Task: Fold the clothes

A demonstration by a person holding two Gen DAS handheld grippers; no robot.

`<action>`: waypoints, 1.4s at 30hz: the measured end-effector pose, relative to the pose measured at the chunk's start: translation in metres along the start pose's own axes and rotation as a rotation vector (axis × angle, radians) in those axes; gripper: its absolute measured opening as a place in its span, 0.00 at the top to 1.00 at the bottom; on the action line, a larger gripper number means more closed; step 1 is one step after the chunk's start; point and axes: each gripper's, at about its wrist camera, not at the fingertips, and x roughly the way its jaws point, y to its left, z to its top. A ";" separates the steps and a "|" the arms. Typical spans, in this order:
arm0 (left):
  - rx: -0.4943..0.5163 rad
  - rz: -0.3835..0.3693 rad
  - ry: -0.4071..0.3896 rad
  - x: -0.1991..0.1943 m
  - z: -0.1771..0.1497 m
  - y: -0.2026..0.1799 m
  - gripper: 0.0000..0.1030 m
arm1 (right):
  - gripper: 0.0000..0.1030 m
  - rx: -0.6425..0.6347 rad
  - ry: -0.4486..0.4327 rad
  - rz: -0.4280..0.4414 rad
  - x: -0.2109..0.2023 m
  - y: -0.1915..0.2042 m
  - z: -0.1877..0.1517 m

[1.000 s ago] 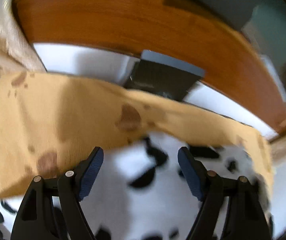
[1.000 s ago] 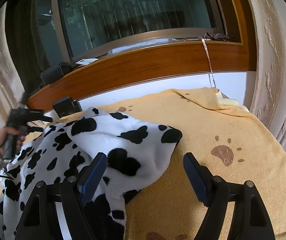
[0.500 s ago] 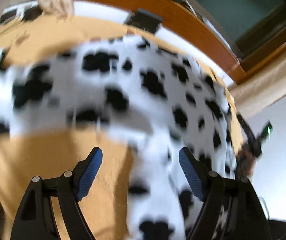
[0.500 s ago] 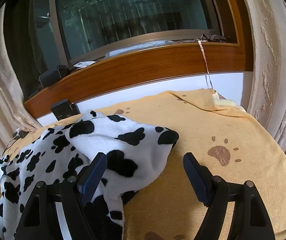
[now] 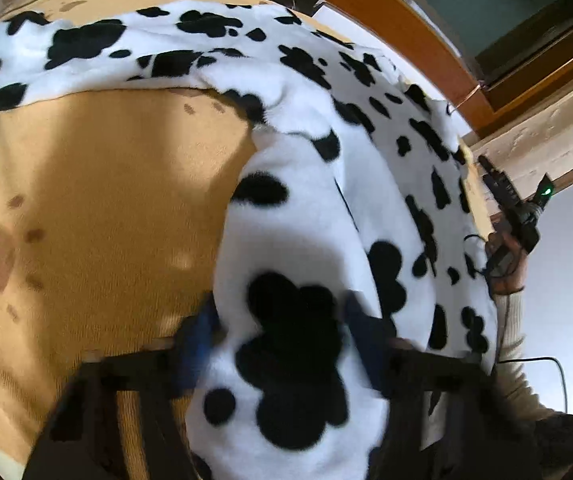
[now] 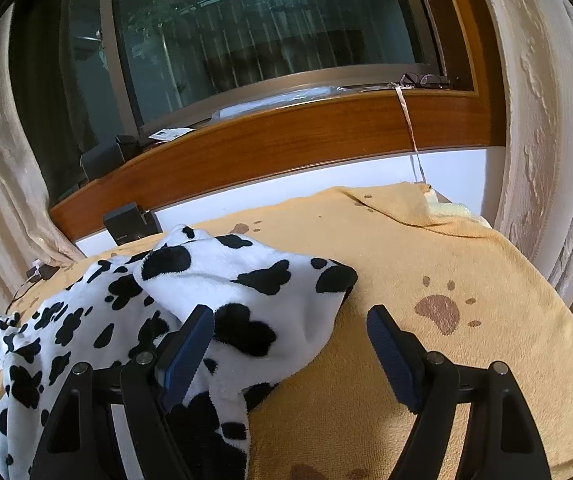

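Observation:
A white fleece garment with black cow patches (image 5: 326, 128) lies crumpled across the yellow paw-print blanket (image 5: 98, 184). My left gripper (image 5: 282, 332) points down at a rounded end of it. Its blurred jaws are closing, with that fleece end between them and the blue pads (image 5: 200, 336) just reaching its sides. In the right wrist view the same garment (image 6: 222, 280) lies left of centre. My right gripper (image 6: 286, 344) stands open low over the blanket (image 6: 466, 264), its left finger over the garment's edge. A hand (image 5: 504, 272) holds that gripper at the garment's far side.
A wooden window sill (image 6: 286, 136) and a white wall run behind the bed. A black box (image 6: 126, 224) leans there. Cream curtains (image 6: 546, 120) hang at both sides. A plug and cable (image 6: 36, 272) lie at the bed's left corner. Glasses (image 6: 426, 79) rest on the sill.
The left view has swung from the wall side of the bed across the garment to its rounded end, and the jaws have started to narrow. The right gripper has not moved.

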 end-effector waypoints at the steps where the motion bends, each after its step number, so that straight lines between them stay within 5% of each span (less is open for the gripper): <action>1: -0.010 0.006 -0.004 -0.005 -0.007 -0.001 0.73 | 0.22 0.002 0.000 0.001 0.000 0.000 0.000; 7: -0.043 0.092 -0.083 -0.057 -0.057 -0.010 0.78 | 0.22 0.011 -0.007 0.001 -0.002 -0.002 0.000; 12: -0.151 0.162 -0.120 -0.083 -0.099 0.021 0.78 | 0.22 0.004 -0.008 -0.001 -0.002 -0.001 0.000; 19: -0.175 0.209 -0.154 -0.082 -0.099 0.035 0.70 | 0.22 0.021 -0.012 -0.002 -0.003 -0.004 0.000; 23: -0.031 0.333 -0.236 -0.107 -0.074 -0.001 0.67 | 0.22 0.034 -0.019 -0.002 -0.004 -0.007 0.000; 28: 0.071 0.223 -0.335 -0.116 -0.024 -0.050 0.18 | 0.22 0.029 -0.028 -0.006 -0.006 -0.006 0.000; 35: 0.076 -0.010 -0.278 -0.035 0.080 -0.115 0.18 | 0.22 0.019 -0.076 -0.076 -0.016 -0.019 0.009; 40: 0.020 -0.103 -0.258 0.022 0.148 -0.151 0.18 | 0.22 0.053 -0.064 -0.102 -0.015 -0.034 0.013; 42: 0.011 -0.085 -0.258 0.044 0.173 -0.156 0.18 | 0.22 0.093 -0.044 -0.094 -0.011 -0.043 0.014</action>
